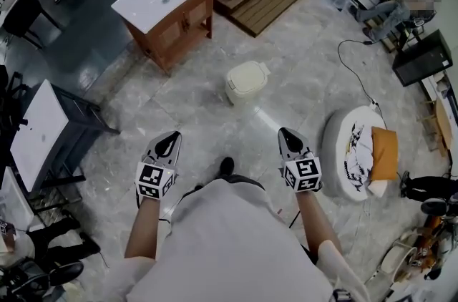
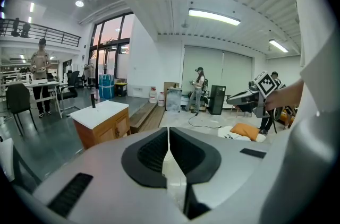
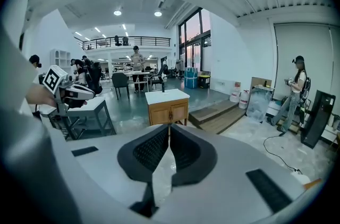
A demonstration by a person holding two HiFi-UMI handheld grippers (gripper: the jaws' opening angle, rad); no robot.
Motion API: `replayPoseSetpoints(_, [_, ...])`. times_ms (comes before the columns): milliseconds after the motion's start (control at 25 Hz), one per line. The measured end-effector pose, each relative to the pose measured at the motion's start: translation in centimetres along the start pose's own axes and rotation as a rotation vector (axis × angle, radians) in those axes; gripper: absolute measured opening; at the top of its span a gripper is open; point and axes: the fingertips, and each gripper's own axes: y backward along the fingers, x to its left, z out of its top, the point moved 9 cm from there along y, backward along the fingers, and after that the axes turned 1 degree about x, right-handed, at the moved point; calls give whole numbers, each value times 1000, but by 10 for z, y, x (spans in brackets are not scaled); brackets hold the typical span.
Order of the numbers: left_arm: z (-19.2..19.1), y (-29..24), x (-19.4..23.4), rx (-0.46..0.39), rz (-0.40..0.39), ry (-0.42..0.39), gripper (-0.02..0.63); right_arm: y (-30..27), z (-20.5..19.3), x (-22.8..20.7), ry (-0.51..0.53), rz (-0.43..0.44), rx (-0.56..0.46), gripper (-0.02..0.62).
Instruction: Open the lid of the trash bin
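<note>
While the rounded cream trash bin (image 1: 245, 81) sits lidded, left tongs (image 1: 170, 139) and right tongs (image 1: 287, 134) clench empty.

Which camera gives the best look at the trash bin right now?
The head view. It shows the whole cream trash bin from above, with its lid down, standing on the pale floor. Neither the left gripper view nor the right gripper view shows the bin at all.

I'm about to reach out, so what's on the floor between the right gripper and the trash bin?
Nothing. In the head view, only bare floor lies between the right gripper and the bin.
</note>
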Motion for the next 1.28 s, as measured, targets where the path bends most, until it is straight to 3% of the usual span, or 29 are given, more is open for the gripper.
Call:
replayPoseSetpoints(600, [23,-66,-19,16,55,10,25,-48,10,-68,12,86,5,32])
replayPoseSetpoints(1280, [25,-103,-13,46,17,15,25,-64,2,-85,-7,68,49,32])
